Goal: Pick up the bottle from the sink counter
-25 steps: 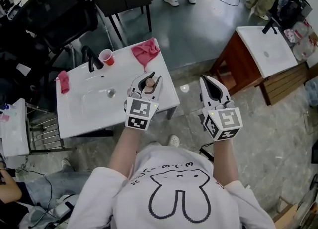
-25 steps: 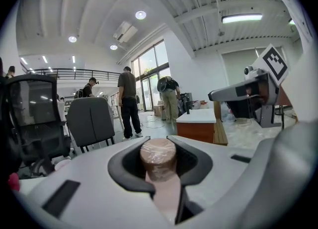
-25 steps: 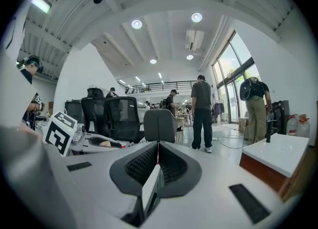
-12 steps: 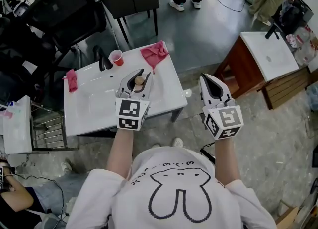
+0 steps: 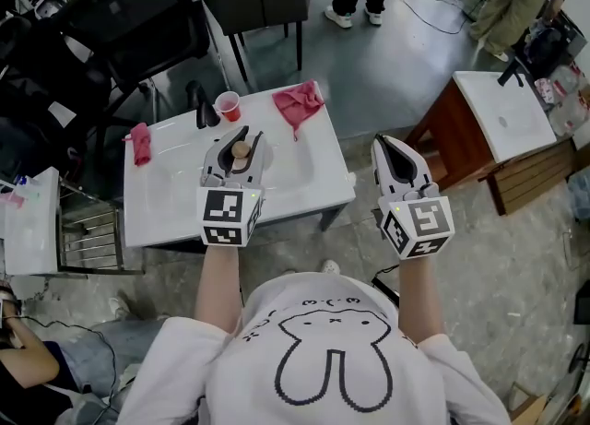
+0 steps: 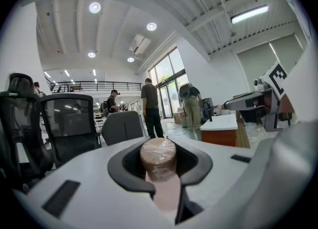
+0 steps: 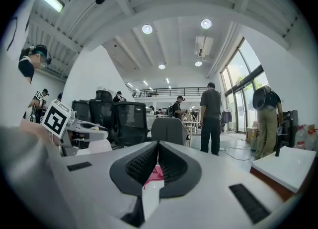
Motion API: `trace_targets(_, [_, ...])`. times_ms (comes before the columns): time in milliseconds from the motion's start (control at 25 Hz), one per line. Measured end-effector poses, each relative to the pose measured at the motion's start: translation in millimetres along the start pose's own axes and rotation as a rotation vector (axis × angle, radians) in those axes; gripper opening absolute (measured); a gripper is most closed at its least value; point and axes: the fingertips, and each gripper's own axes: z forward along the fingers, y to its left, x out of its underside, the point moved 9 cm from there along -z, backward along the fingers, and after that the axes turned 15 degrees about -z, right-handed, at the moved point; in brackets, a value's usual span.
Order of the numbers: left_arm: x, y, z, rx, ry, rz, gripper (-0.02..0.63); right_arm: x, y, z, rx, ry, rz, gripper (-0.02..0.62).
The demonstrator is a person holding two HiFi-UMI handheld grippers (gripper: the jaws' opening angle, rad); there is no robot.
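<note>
While L gripper (image 5: 250,135) jaws clamp round-capped pinkish bottle (image 6: 158,159), R gripper (image 5: 383,142) jaws pressed together.

I see a small bottle (image 5: 240,149) with a pale pinkish body and a round tan cap that looks wrapped in clear film. It stands roughly upright, cap uppermost. From the head view I look down on the cap's flat top, and in the left gripper view the cap (image 6: 158,157) sits above the pale body. The bottle is clamped between the dark pads of the left gripper (image 5: 251,135), whose jaws press on its sides just under the cap. Held this way, it appears over the white rectangular sink counter (image 5: 309,188), towards the counter's middle and beside the shallow basin (image 5: 171,194).
</note>
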Motion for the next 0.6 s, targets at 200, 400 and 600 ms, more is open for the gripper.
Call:
trace_targets(200, [-13, 12, -13, -0.043, -0.039, 0.005, 0.106, -5, 2, 1, 0.002, -0.018, -0.02, 0.029])
trace_targets(400, [-33, 21, -20, -0.071, -0.089, 0.026, 0.106, -17, -1, 3, 0.026, -0.049, -0.059, 0.029])
trace_targets(600, [-52, 24, -23, -0.083, -0.141, 0.056, 0.106, -31, -10, 4, 0.072, -0.082, -0.114, 0.029])
